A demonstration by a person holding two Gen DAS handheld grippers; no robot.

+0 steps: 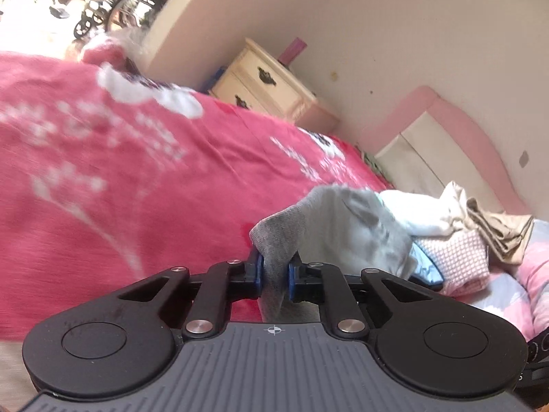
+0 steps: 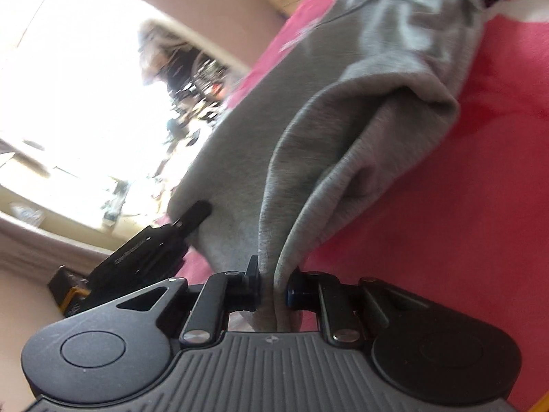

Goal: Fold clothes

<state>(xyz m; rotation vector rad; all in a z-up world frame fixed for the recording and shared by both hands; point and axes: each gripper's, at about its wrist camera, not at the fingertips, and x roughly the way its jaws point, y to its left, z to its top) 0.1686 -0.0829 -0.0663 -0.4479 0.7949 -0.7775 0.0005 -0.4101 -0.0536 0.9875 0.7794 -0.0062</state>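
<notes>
Between both tongs (image 1: 274, 274) (image 2: 274, 286), soft grey knit (image 2: 343, 110)

Your grey garment (image 1: 329, 226) fills the lower middle of the left wrist view, against a pink-red bedspread (image 1: 137, 171) printed with white sprigs. At right you have a pile: white cloth (image 1: 415, 213), beige fabric (image 1: 497, 233), pink waffle knit (image 1: 456, 257). Upper middle, a cream nightstand (image 1: 264, 82) with dark handles.
</notes>
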